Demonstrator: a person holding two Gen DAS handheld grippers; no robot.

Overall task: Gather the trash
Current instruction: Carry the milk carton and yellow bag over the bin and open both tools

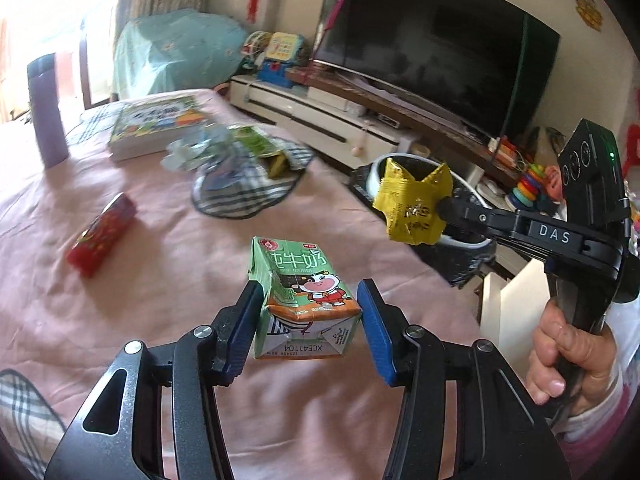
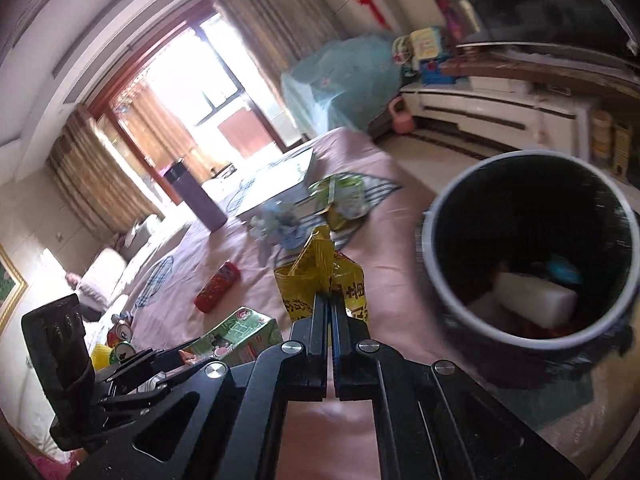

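Observation:
A green milk carton [image 1: 304, 300] lies on the pink tablecloth between the blue pads of my left gripper [image 1: 310, 332]; the jaws are open around it, with a gap on the right side. It also shows in the right wrist view [image 2: 236, 338]. My right gripper [image 2: 330, 300] is shut on a crumpled yellow wrapper [image 2: 320, 276], held above the table edge left of the black trash bin [image 2: 528, 248]. In the left wrist view the wrapper [image 1: 412, 204] hangs in front of the bin [image 1: 400, 160].
A red packet [image 1: 102, 236], a purple flask [image 1: 48, 112], a book [image 1: 156, 124], crumpled plastic and a green wrapper [image 1: 260, 148] on a checked cloth lie on the table. The bin holds white foam [image 2: 532, 300]. A TV stand is behind.

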